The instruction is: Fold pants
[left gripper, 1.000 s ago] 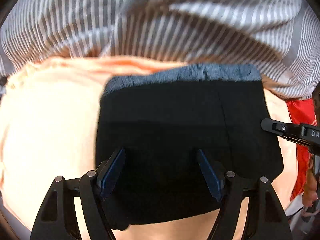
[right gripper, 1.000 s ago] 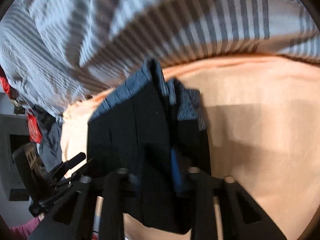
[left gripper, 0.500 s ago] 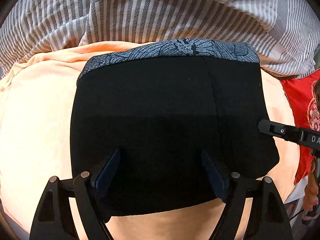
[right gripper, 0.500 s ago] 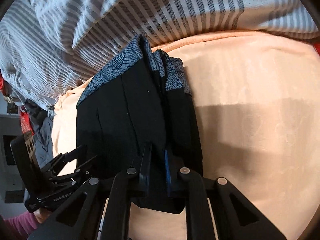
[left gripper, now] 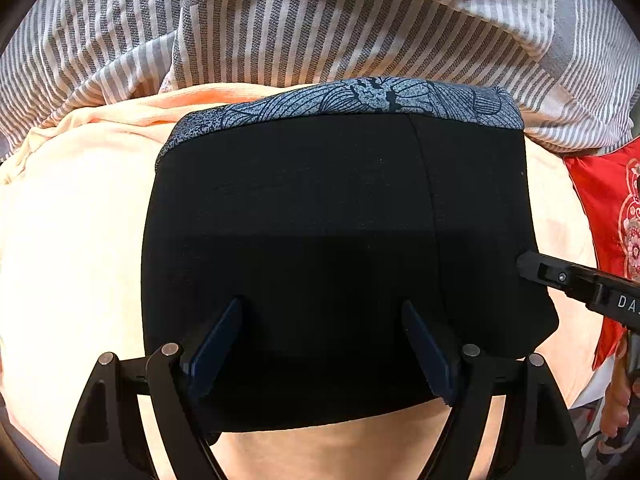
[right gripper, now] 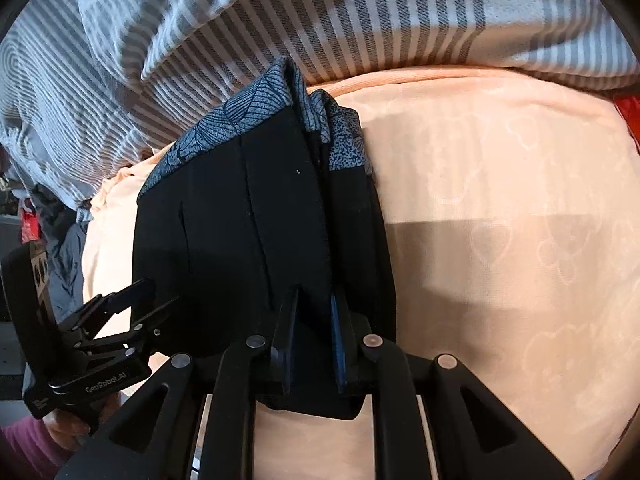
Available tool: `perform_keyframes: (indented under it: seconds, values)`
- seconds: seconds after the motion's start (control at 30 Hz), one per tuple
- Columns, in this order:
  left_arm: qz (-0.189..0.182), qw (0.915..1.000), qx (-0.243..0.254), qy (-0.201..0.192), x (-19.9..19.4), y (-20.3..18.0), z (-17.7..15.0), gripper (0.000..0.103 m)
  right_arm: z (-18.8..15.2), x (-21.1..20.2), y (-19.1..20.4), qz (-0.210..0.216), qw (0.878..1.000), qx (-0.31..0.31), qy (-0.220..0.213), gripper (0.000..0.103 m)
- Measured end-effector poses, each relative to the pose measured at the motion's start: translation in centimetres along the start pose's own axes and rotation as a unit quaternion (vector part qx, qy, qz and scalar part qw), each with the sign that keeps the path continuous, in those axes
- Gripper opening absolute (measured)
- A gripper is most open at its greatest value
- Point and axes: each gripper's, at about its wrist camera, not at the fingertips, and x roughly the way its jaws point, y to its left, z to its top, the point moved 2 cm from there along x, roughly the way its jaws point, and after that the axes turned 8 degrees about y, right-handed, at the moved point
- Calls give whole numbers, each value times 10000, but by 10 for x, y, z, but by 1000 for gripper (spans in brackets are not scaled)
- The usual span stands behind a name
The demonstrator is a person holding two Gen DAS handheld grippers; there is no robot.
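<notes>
The black pants (left gripper: 320,240), with a blue-grey patterned band (left gripper: 360,100) along the far edge, lie folded into a thick stack on the peach sheet (left gripper: 72,220). My left gripper (left gripper: 322,320) is open, its fingers spread just above the stack's near part. My right gripper (right gripper: 314,312) is shut on the stack's right-hand edge (right gripper: 320,240), gripping the upper layers. The right gripper also shows in the left wrist view (left gripper: 560,280) at the pants' right side. The left gripper shows in the right wrist view (right gripper: 132,308), open.
A grey and white striped blanket (left gripper: 320,20) is bunched along the far side, right behind the pants. A red patterned cloth (left gripper: 608,208) lies at the right edge of the bed. Peach sheet (right gripper: 500,240) stretches to the right of the pants.
Both cameras have steadied and drawn closer. The right gripper's fingers have closed further on the stack's edge layers. The left gripper stays open over the pants.
</notes>
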Motion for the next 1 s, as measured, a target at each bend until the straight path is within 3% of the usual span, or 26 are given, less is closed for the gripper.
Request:
perform_keyframes:
  seconds: [0.33, 0.6, 0.8, 0.93, 1.0]
  values:
    - [-15, 10000, 5, 9, -1, 2, 2, 82, 0, -1, 2, -12, 10000, 52, 0, 19]
    - [46, 10000, -8, -23, -6, 3, 2, 82, -2, 0, 15, -502, 9984, -266, -73, 20]
    - [2, 10000, 10, -27, -5, 8, 3, 82, 15, -28, 5, 151, 9987, 16, -484, 22]
    - [81, 9999, 48, -52, -3, 5, 2, 82, 45, -37, 6, 463, 9966, 81, -683, 48]
    - [111, 9999, 55, -77, -2, 4, 1, 82, 64, -37, 10, 566, 9952, 79, -790, 50]
